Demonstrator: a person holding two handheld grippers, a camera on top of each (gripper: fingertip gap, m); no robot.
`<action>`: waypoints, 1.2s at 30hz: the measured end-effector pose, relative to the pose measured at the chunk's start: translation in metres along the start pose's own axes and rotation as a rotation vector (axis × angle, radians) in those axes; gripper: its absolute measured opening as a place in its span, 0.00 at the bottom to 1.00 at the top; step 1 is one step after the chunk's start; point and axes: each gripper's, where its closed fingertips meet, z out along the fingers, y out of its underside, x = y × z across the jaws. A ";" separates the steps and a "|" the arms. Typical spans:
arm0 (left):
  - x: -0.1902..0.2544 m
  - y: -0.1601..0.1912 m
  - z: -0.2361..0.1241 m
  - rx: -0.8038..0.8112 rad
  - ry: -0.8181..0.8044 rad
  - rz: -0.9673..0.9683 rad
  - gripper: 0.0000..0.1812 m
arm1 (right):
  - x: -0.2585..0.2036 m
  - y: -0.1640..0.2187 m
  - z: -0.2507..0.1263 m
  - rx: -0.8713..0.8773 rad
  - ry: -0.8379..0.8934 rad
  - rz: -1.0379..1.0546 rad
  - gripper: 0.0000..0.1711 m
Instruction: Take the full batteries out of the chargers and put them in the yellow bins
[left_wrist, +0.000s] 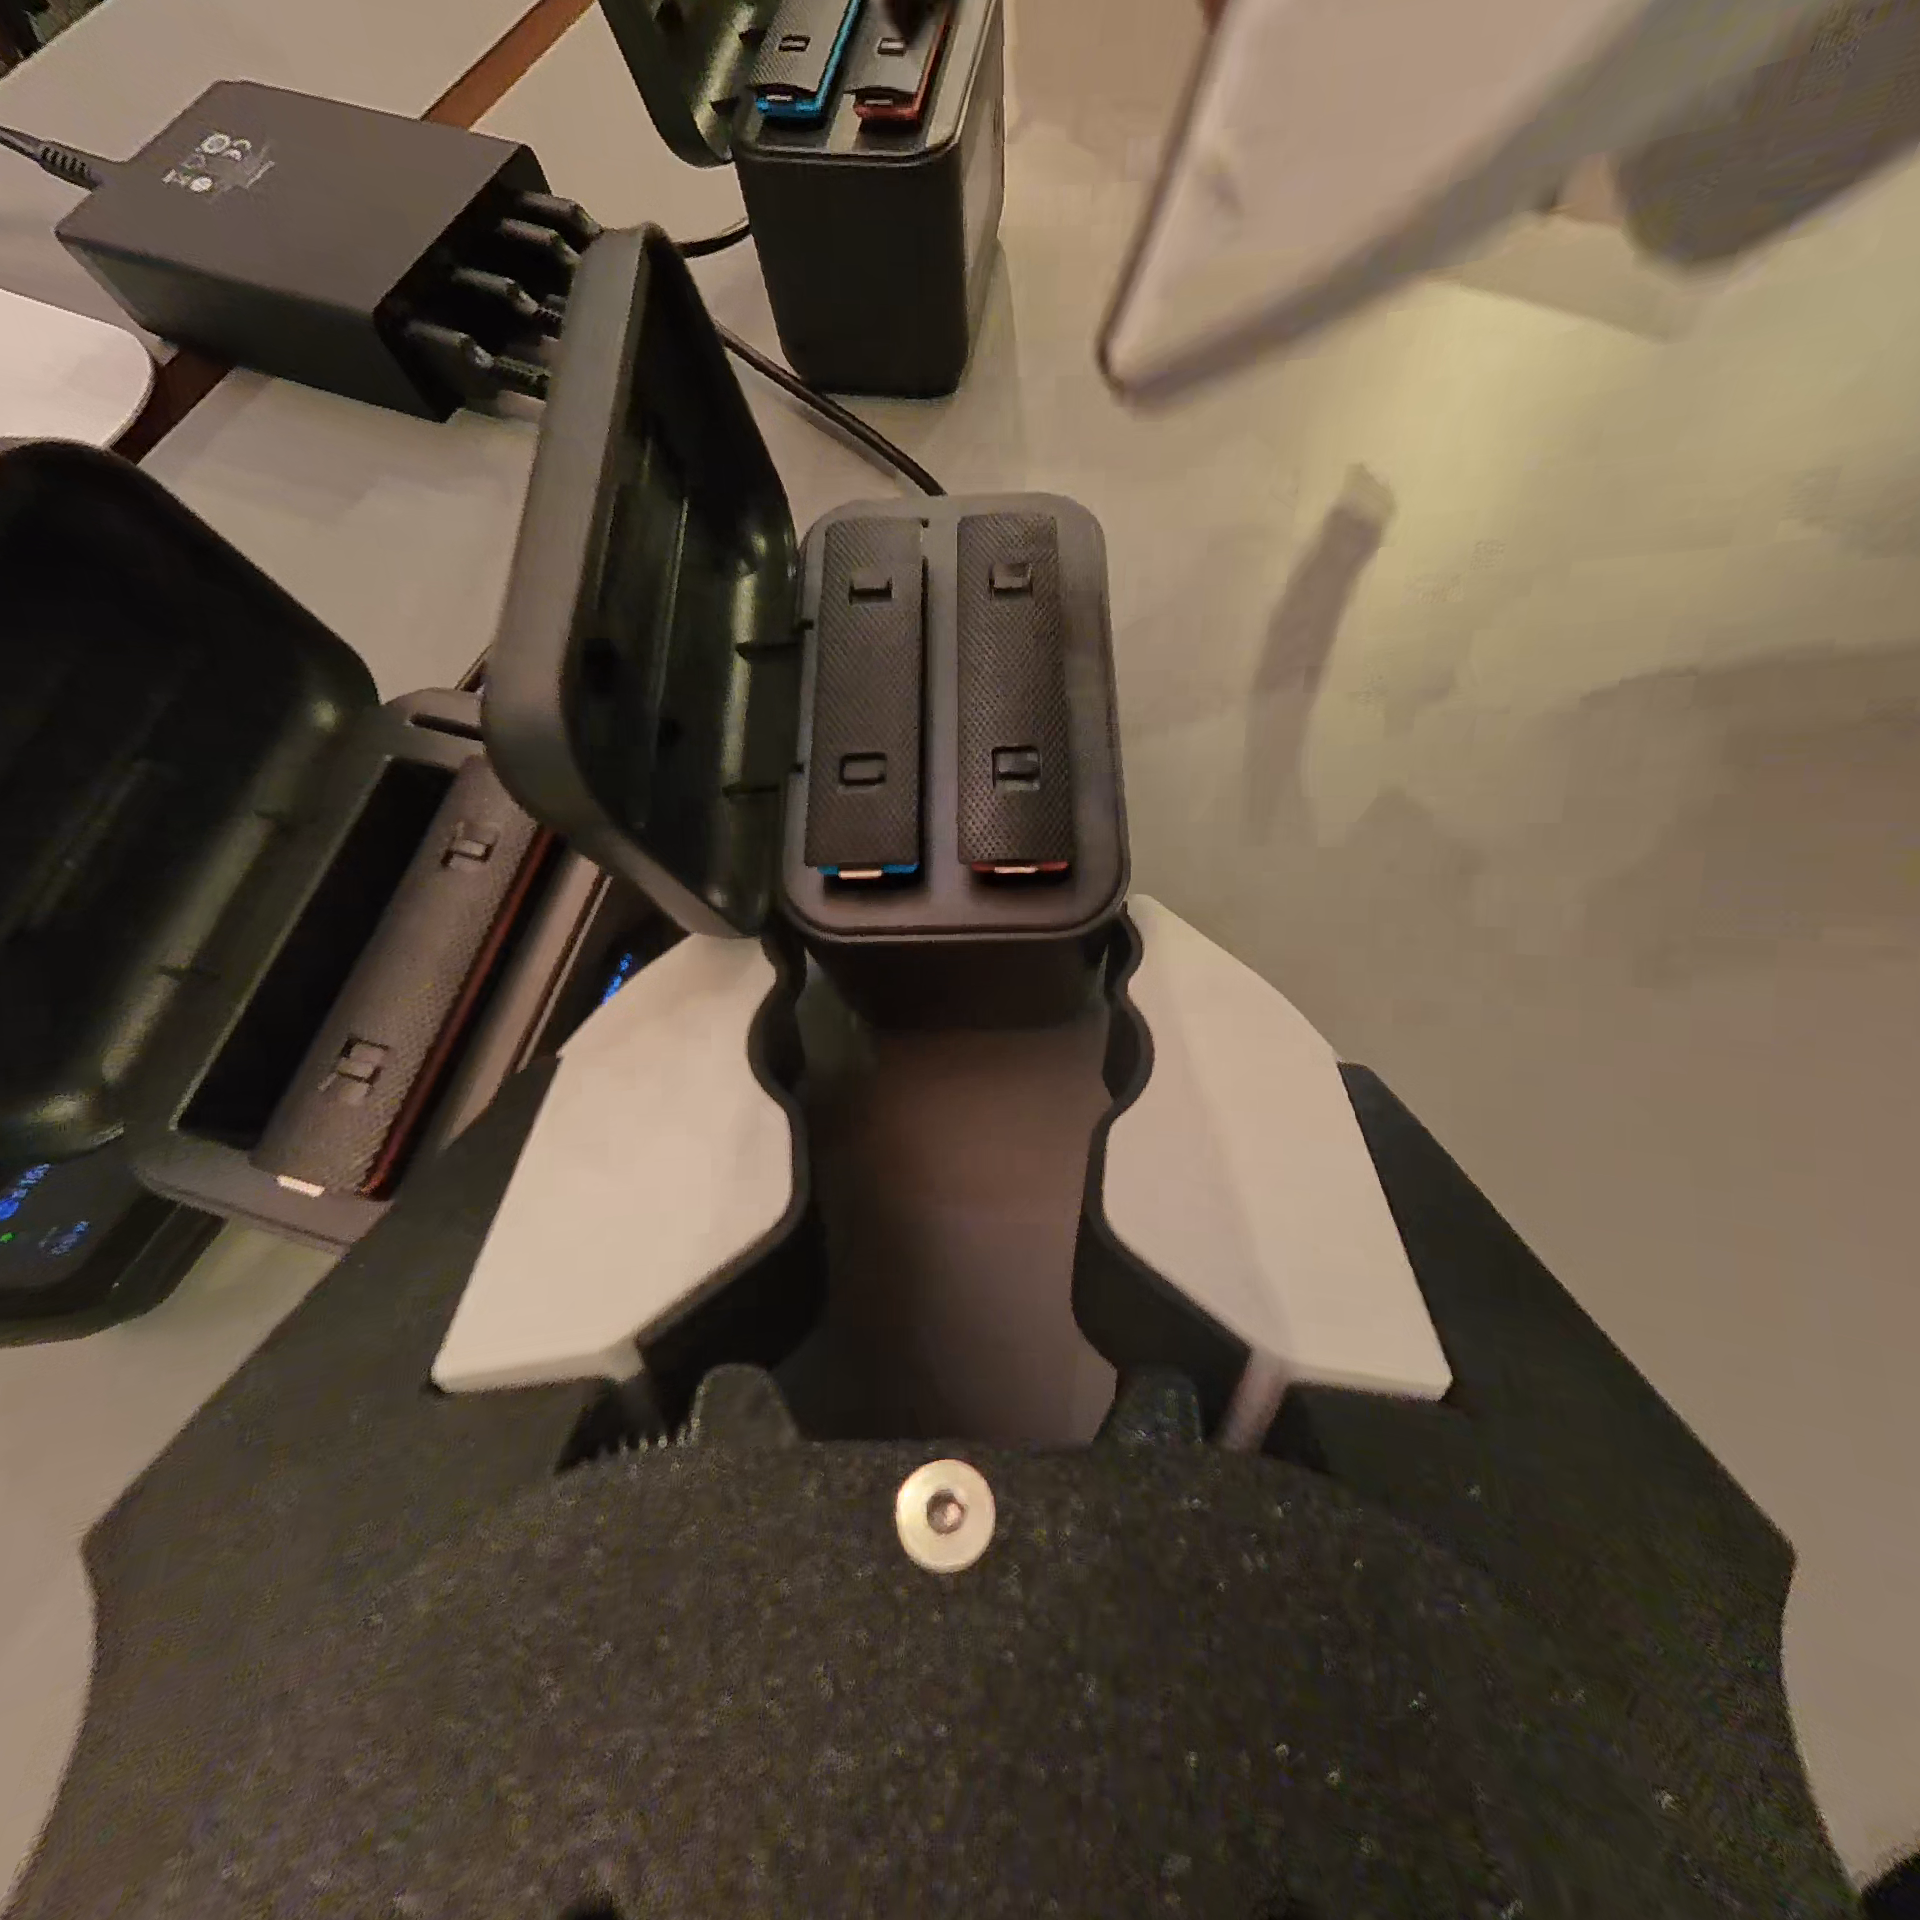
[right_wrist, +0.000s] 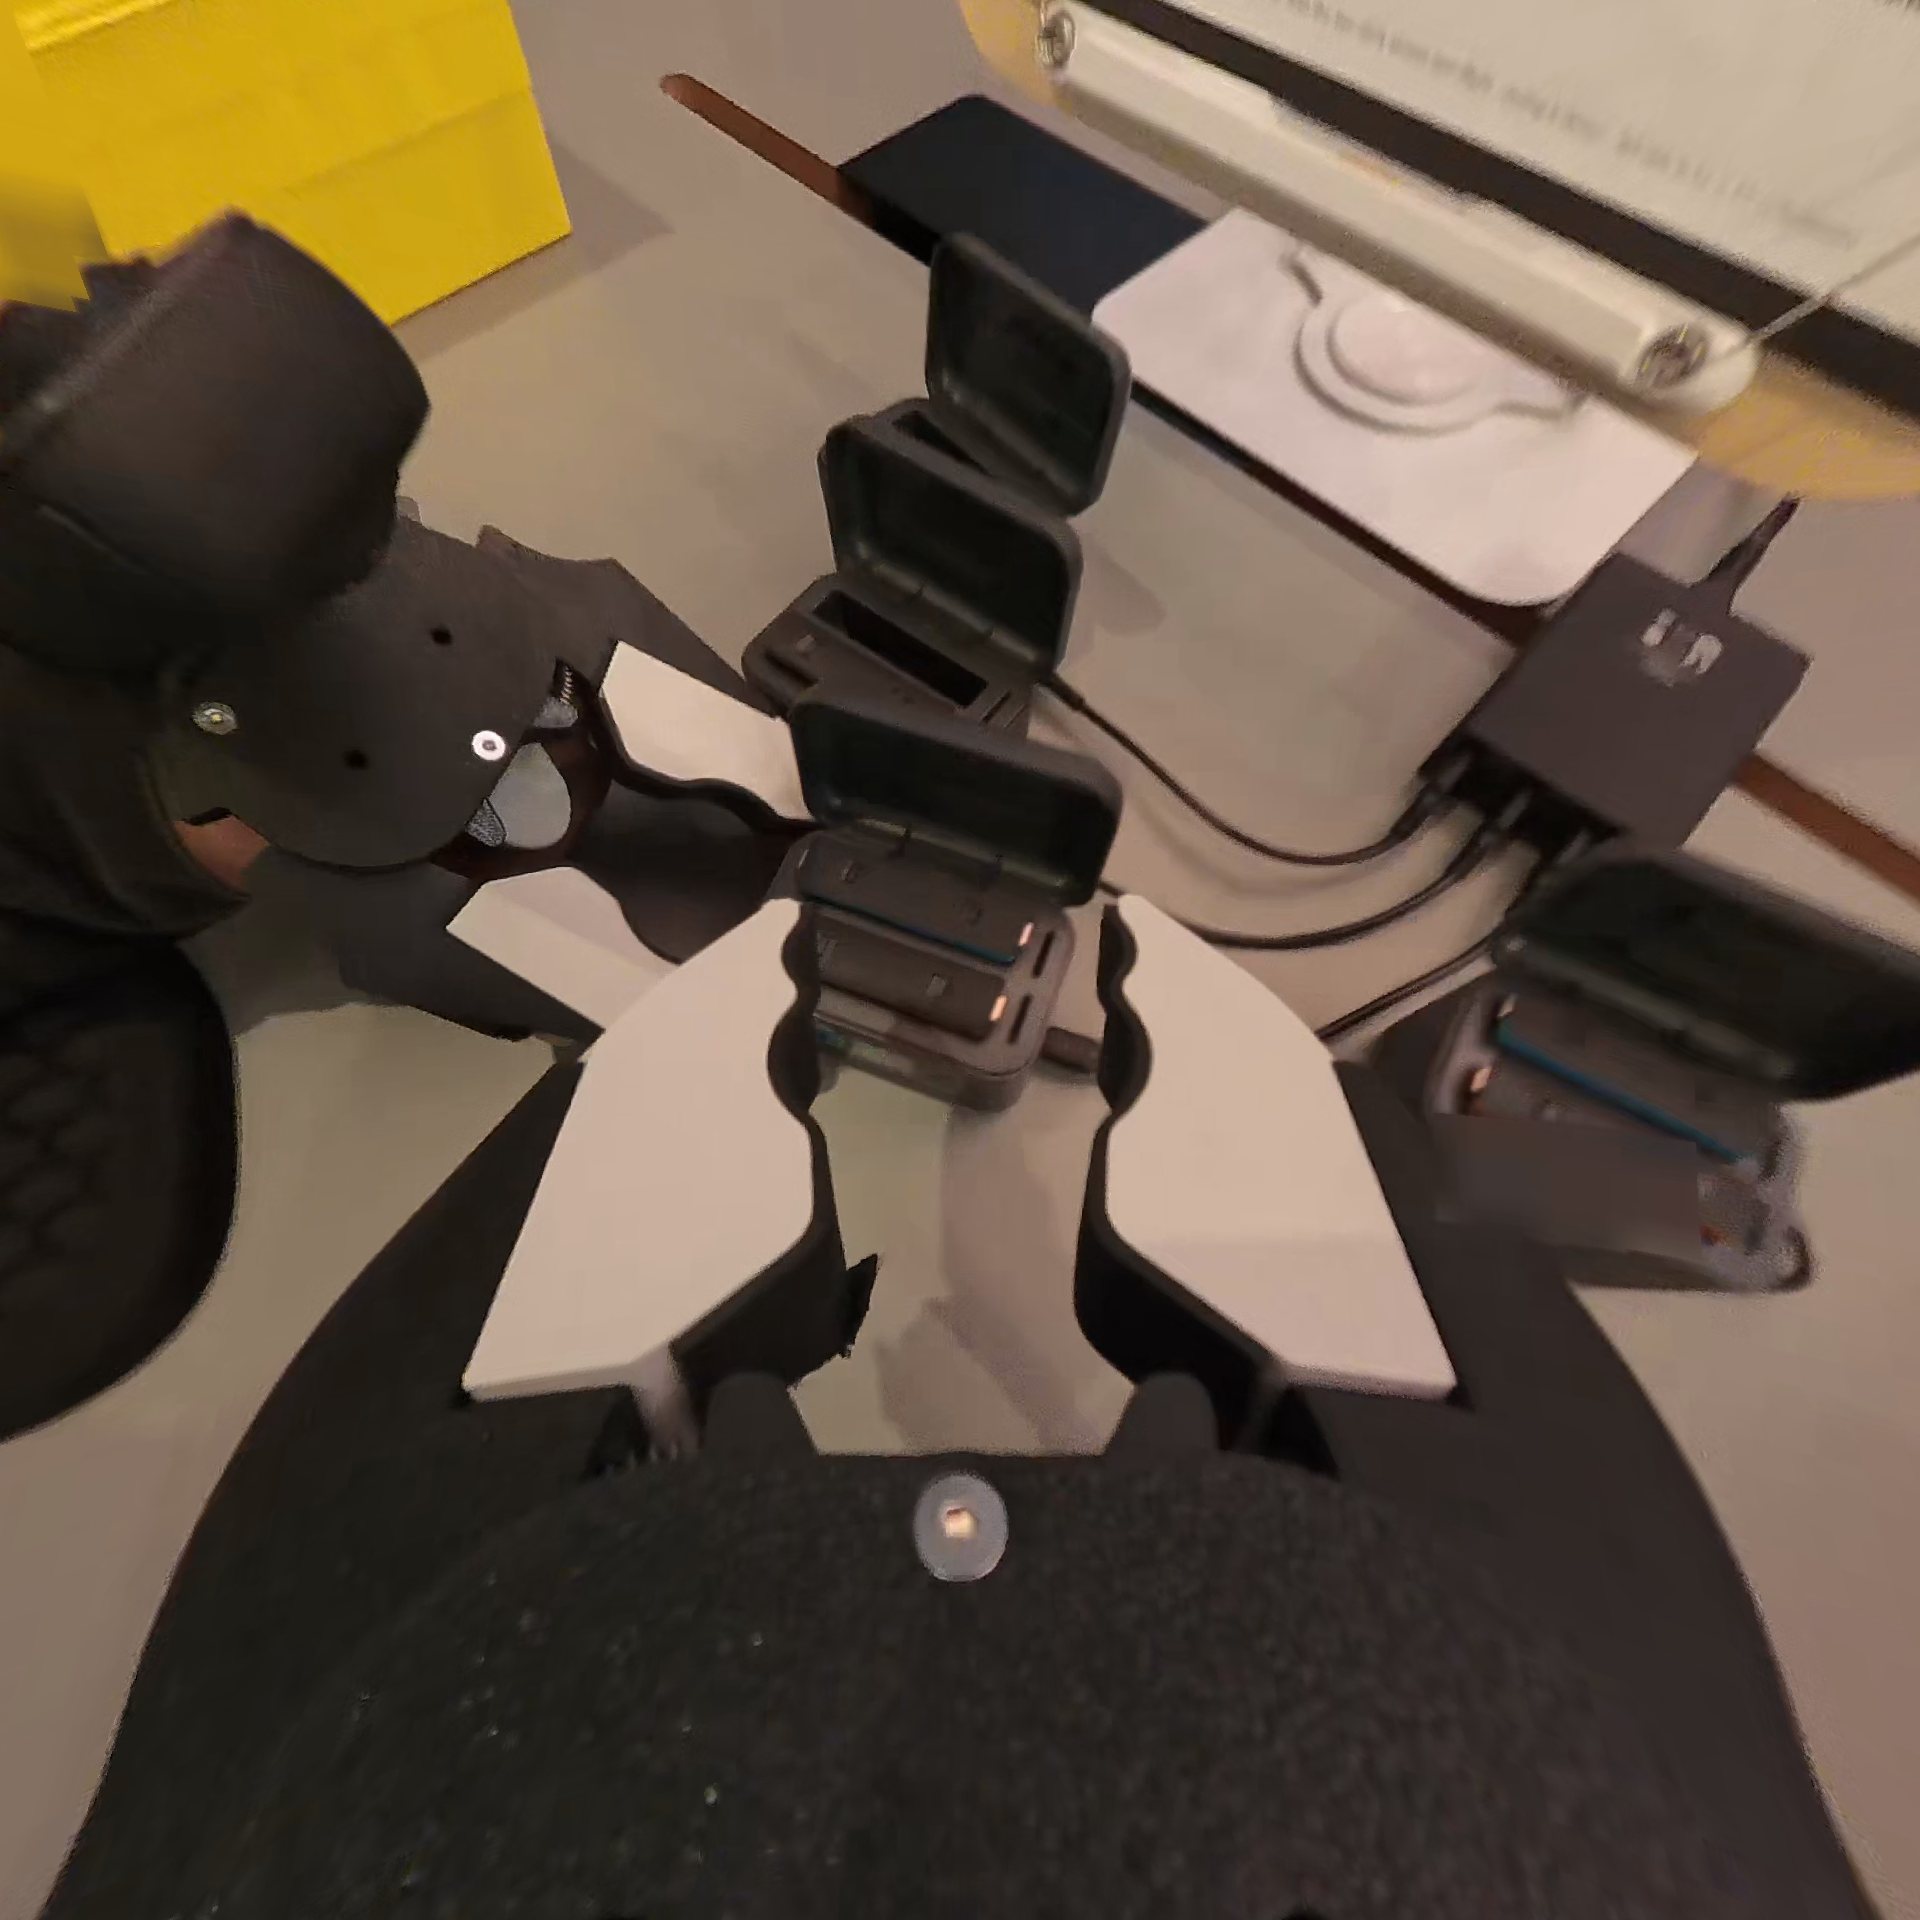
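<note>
My left gripper (left_wrist: 951, 971) is shut on the body of a black charger (left_wrist: 956, 717) whose lid (left_wrist: 644, 582) stands open to the left. Two black batteries sit in its slots, one blue-edged (left_wrist: 864, 696) and one red-edged (left_wrist: 1013, 691). In the right wrist view the same charger (right_wrist: 935, 966) lies just beyond my open, empty right gripper (right_wrist: 956, 987), with the left gripper (right_wrist: 343, 717) reaching it from the left. A yellow bin (right_wrist: 301, 135) stands at the far left.
More open chargers stand around: one at the left with one battery and an empty slot (left_wrist: 343, 997), one behind with two batteries (left_wrist: 873, 208), two in a row (right_wrist: 935, 582), one at the right (right_wrist: 1621, 1049). A black power hub (right_wrist: 1631, 707) feeds them by cables. Across from one pair of fingers to the other is roughly 9 cm. From the right gripper's tips to the black power hub (right_wrist: 1631, 707) is close to 20 cm. It turns up in the left wrist view (left_wrist: 316, 198) as well.
</note>
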 end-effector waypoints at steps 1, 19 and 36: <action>0.000 0.000 0.000 0.000 -0.002 -0.001 0.31 | -0.004 0.006 0.004 0.003 0.012 0.026 0.32; 0.003 0.000 0.000 -0.011 -0.048 -0.027 0.31 | -0.011 0.025 0.047 0.010 0.201 0.147 0.35; 0.002 0.001 0.001 -0.007 -0.054 -0.025 0.31 | -0.010 0.023 0.046 0.016 0.217 0.155 0.34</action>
